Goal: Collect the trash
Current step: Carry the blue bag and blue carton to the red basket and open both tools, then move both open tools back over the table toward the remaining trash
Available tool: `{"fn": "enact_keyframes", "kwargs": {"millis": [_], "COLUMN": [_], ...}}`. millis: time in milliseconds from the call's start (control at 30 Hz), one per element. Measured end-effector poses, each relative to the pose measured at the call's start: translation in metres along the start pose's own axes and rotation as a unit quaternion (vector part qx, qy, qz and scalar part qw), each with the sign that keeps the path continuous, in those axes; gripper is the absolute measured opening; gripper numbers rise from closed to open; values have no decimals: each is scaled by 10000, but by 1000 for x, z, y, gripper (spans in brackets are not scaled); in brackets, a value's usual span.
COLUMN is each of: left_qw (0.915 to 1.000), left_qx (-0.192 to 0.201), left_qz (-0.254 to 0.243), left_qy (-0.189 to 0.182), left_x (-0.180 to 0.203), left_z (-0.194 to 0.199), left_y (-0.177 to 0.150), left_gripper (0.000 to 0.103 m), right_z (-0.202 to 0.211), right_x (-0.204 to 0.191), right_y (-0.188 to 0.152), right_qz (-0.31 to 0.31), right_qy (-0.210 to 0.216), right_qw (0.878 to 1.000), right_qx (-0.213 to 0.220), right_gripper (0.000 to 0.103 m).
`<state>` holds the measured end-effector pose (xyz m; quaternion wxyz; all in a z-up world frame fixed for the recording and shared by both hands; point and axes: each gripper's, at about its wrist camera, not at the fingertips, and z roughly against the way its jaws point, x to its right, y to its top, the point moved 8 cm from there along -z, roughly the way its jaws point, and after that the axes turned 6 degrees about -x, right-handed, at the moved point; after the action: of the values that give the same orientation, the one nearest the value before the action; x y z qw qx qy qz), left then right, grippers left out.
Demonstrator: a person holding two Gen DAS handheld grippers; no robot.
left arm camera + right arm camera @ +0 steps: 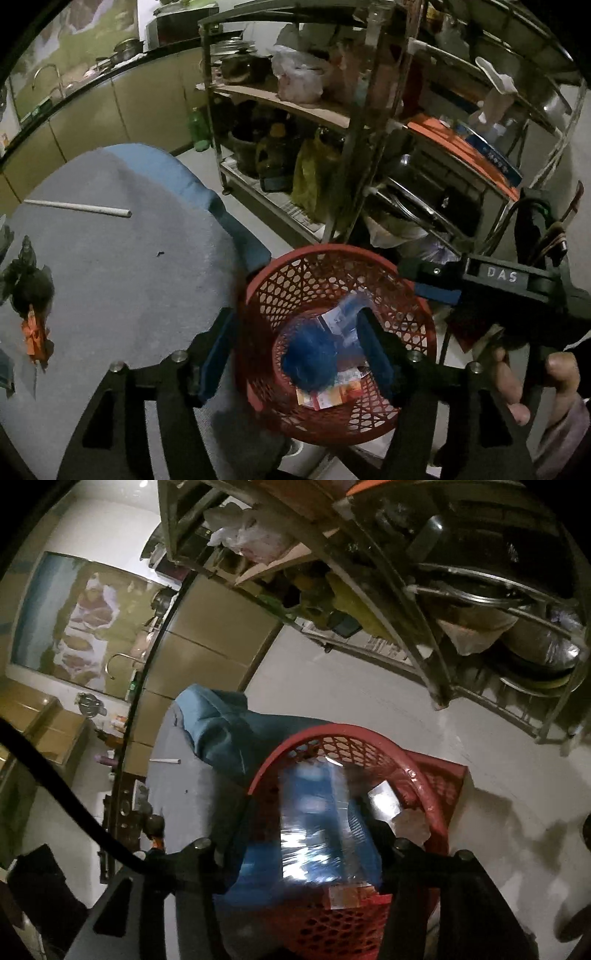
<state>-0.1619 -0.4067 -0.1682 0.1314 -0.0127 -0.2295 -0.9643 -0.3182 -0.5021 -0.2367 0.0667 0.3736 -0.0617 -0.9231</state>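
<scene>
here the left gripper is held spread over the red basket, while a blue wrapper is clenched by the right gripper.

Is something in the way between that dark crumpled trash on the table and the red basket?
Nothing visible is. Only grey tablecloth lies between the dark crumpled trash and the red basket at the table's edge. The white stick lies farther back, off that path. The open left claw hangs over the basket's rim.
</scene>
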Motion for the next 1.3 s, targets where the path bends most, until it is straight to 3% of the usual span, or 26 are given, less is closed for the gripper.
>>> {"fn": "enact_keyframes", "kwargs": {"millis": [67, 267, 500, 600, 767, 1300], "left_qw": [9999, 9923, 9784, 9768, 9756, 9764], "left_qx": [25, 47, 161, 160, 158, 215], "left_qz": [19, 117, 467, 521, 427, 587], "left_qy": [120, 1229, 2008, 2071, 2148, 2066], "left_x": [-3, -29, -67, -73, -72, -89], "left_z": [5, 23, 53, 59, 59, 68], "left_y": [0, -3, -7, -9, -12, -19], "left_gripper": [70, 72, 73, 73, 73, 73], "right_z": [-1, 0, 0, -4, -8, -21], "right_x": [-2, -21, -61, -73, -87, -118], "right_y": [2, -5, -10, -12, -19, -29], "right_qz": [40, 346, 1117, 1417, 1656, 1888], "right_qy": [-39, -86, -665, -988, -1149, -1090], "right_qw": [10000, 9993, 9911, 9844, 9788, 9756], "right_qx": [19, 113, 281, 327, 350, 263], "right_gripper": [57, 57, 57, 57, 57, 57]}}
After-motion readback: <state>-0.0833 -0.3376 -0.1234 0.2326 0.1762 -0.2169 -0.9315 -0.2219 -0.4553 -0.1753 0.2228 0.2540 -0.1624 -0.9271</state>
